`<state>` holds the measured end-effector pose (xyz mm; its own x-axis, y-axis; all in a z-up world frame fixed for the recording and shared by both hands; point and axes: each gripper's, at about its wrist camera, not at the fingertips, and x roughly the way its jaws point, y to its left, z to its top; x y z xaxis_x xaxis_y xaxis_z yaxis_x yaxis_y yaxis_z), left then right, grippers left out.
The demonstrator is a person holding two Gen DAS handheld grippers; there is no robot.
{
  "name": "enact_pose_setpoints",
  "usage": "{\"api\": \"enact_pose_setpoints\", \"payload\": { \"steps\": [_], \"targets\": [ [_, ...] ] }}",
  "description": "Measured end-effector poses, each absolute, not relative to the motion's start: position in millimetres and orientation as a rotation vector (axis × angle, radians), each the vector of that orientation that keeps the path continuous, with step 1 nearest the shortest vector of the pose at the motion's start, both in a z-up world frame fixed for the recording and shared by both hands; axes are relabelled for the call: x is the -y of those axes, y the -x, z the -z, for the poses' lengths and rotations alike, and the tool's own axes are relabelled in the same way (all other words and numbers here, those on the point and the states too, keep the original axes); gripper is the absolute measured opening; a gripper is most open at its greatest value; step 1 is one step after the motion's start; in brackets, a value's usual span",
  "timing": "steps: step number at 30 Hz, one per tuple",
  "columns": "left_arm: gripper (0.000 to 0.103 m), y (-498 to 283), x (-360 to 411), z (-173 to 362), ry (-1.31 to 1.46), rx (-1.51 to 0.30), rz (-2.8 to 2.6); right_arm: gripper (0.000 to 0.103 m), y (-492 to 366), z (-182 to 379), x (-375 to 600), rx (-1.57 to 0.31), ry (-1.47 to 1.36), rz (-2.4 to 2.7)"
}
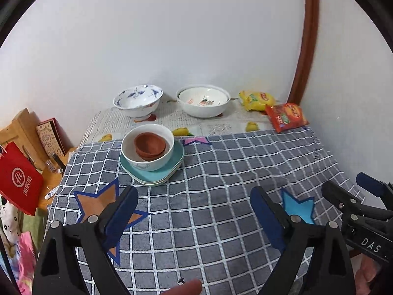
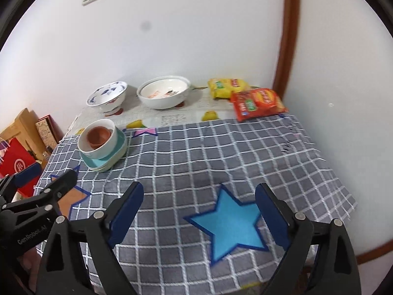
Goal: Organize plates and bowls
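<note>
Checked tablecloth (image 1: 221, 172), stacked bowls (image 1: 147, 147) beyond open left tongs (image 1: 194, 201)

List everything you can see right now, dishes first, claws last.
Brown bowls: two, nested, inside the white bowl.
White bowl: one, on the plates.
Plates: stack, teal on top, count unclear, left on the checked cloth.
Blue-patterned bowl: one, back left.
Large white bowl: one, back centre.
Snack bags: yellow, red, back right.
Checked cloth: one, grey with stars, over the table.
Red bag: one, left of the table.
Left claw: open, empty.
Right claw: open, empty.
</note>
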<state>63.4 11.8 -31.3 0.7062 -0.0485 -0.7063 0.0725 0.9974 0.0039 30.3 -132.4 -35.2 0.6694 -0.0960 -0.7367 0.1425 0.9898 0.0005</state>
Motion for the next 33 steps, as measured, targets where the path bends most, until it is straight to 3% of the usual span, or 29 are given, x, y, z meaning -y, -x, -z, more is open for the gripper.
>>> {"api": "enact_pose_setpoints", "payload": {
  "steps": [33],
  "targets": [
    [0.093, -42, -10, 29, 0.002, -0.788, 0.064, 0.091, 19, 23, 126, -0.775, -0.046, 0.111]
  ]
}}
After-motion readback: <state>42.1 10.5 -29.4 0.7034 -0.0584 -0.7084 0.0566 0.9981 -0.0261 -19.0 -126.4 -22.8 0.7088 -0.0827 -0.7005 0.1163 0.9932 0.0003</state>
